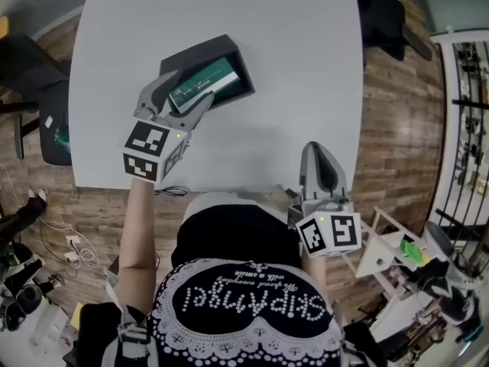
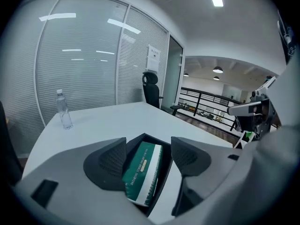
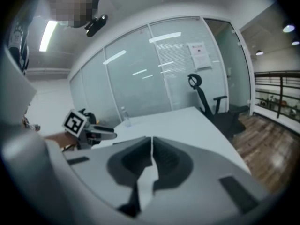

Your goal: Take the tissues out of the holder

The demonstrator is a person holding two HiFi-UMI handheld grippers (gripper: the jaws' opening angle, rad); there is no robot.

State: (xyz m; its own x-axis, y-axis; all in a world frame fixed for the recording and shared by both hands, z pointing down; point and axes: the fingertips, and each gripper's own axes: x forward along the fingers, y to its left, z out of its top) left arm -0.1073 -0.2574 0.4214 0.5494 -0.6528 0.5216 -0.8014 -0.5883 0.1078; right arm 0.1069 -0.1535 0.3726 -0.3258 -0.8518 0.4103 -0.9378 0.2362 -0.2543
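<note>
A black open-topped holder [image 1: 200, 48] stands left of centre on the white table [image 1: 290, 67]. A green and white tissue pack [image 1: 205, 82] lies inside it, tilted. My left gripper [image 1: 186, 90] reaches over the holder's near end, open, with the pack's near end between its fingers. In the left gripper view the pack [image 2: 143, 170] sits in the gap of the gripper [image 2: 148, 146], and the holder's dark wall [image 2: 164, 170] shows beside it; the right pad stands apart from the pack. My right gripper [image 1: 319, 159] hovers shut and empty over the table's front right edge, its jaws meeting [image 3: 151, 153].
A clear water bottle [image 2: 63, 110] stands at the table's far end. Black office chairs sit at the left [image 1: 30, 75] and the far right [image 1: 386, 14]. A white rack with clutter [image 1: 390, 258] is on the floor at the right. Cables lie on the floor at the left [image 1: 72, 247].
</note>
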